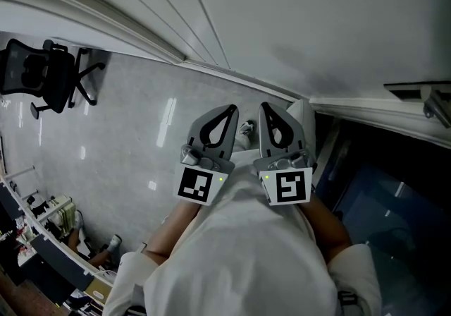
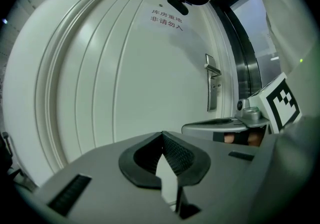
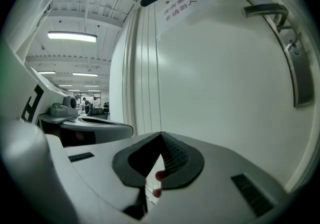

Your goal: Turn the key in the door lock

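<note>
I face a white panelled door. Its lever handle and long metal lock plate show at the upper right of the right gripper view, and smaller in the left gripper view as the lock plate. No key can be made out at the lock. My left gripper and right gripper are held side by side, pointing at the door, short of it. The left gripper has its tips together with nothing in them. The right gripper is shut too. Small red bits show in the gap behind its tips; what they are is unclear.
A small metal thing shows between the two grippers. A printed sign is stuck high on the door. A black office chair stands on the grey floor at the left, with desks nearer. A dark glass panel lies right of the door frame.
</note>
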Tool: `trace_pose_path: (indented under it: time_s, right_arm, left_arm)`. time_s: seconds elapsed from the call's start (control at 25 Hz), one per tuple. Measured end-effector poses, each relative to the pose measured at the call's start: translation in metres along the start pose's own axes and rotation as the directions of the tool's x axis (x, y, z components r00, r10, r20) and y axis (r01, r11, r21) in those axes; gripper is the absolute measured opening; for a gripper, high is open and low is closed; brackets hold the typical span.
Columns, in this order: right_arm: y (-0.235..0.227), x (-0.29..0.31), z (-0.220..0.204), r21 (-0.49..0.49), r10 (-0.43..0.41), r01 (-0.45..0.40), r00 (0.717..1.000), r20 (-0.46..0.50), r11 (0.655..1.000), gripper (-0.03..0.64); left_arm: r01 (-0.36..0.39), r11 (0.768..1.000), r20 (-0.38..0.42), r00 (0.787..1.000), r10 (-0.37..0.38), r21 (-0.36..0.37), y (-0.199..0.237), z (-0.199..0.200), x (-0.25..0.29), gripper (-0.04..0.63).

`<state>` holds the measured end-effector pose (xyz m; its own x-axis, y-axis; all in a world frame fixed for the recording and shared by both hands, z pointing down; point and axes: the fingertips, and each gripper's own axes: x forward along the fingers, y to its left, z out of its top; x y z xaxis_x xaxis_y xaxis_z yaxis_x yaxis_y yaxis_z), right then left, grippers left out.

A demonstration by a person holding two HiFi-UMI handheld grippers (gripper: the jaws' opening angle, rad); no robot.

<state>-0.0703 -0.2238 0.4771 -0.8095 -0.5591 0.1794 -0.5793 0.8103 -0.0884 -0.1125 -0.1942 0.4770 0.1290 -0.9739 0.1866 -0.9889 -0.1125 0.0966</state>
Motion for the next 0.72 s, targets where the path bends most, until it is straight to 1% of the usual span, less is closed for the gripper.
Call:
trace_pose_path:
  time_s: [0.24, 0.72]
  right_arm:
    - [0.013, -0.001, -0.002, -0.02, 0.043, -0.043, 0.999, -0.007, 0.999, 0.003]
    - [0.012, -0.007, -0.005, -0.012, 0.011, -0.012, 1.0, -0.018, 1.0, 0.003]
  left_arm:
    - [-0.02, 1.0, 0.001, 1.0, 0.02, -0.005, 0.002, -0.001, -0.004, 0.006]
    - [0.018, 1.0, 0.001, 1.0, -0.018, -0.007, -0.005, -0.002, -0.005, 0.005]
